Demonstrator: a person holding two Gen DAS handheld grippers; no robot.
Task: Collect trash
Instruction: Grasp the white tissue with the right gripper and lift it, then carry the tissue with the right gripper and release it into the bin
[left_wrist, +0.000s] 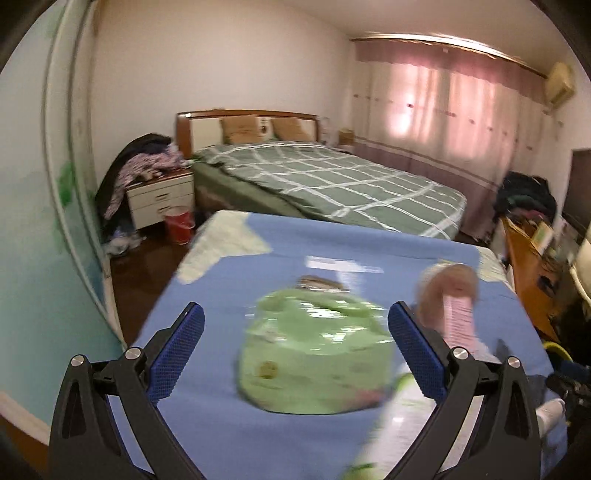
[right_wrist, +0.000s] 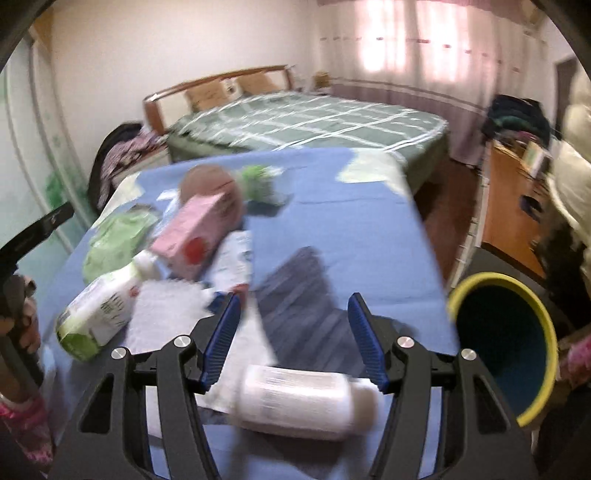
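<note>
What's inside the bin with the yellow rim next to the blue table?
The yellow-rimmed bin, tilted toward the right wrist camera, shows only dark blue inner wall, with no trash visible. Its bottom is too dark to check, and the rim hides the near inside wall.

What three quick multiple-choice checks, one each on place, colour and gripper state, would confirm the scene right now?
1. The bin with the yellow rim stands:
A. off the table's right edge
B. on the bed
C. among the trash

2. The table cloth is:
A. red
B. blue
C. black

3. The left gripper is:
A. shut on a bottle
B. shut, empty
C. open, with the green packet ahead of it

Answers: 1 A, the bin sits beyond the cloth's right edge; 2 B, blue across both views; 3 C, pads stand wide apart, touching nothing.
</note>
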